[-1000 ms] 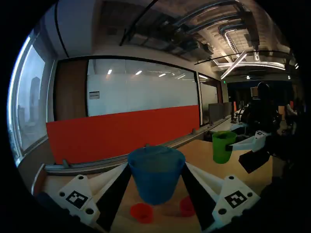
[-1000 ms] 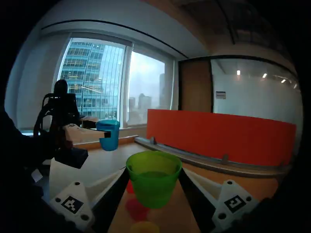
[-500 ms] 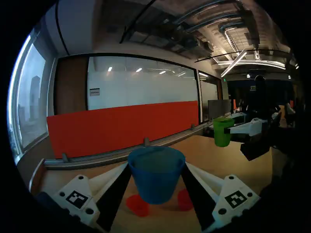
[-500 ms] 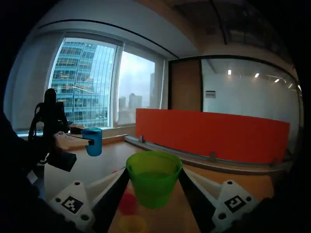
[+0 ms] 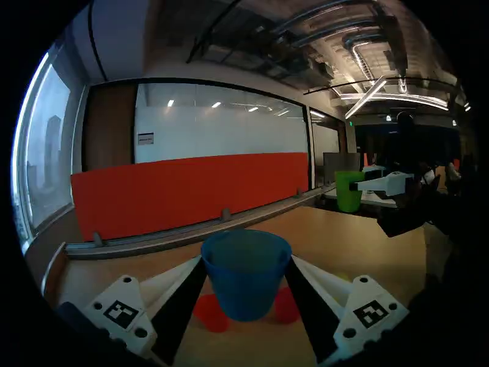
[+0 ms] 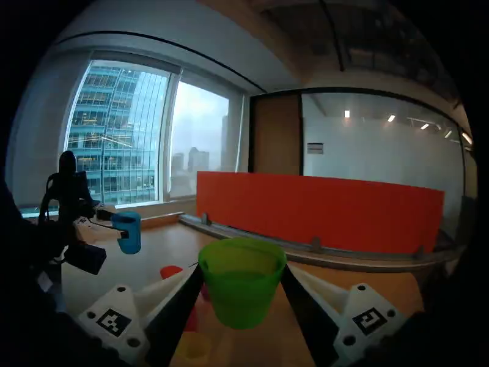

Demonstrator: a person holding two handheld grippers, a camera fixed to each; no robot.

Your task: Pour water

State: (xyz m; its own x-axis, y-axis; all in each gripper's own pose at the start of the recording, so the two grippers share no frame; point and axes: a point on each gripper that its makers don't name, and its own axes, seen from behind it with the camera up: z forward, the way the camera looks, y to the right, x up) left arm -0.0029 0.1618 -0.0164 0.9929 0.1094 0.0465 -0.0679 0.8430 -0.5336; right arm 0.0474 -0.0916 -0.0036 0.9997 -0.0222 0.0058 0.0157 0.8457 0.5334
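The blue cup [image 5: 246,278] is upright, squeezed between both fingers of the left gripper [image 5: 246,293], above the wooden table [image 5: 342,235]. The right gripper [image 6: 242,306] pinches the green cup [image 6: 242,293] the same way, at three o'clock from the blue one. Red cups [image 5: 211,312] stand on the table below.

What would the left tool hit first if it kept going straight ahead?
Probably the orange divider at the far edge of the desk; the left tool, gripping the blue cup, seems raised above it, though depth is unclear.
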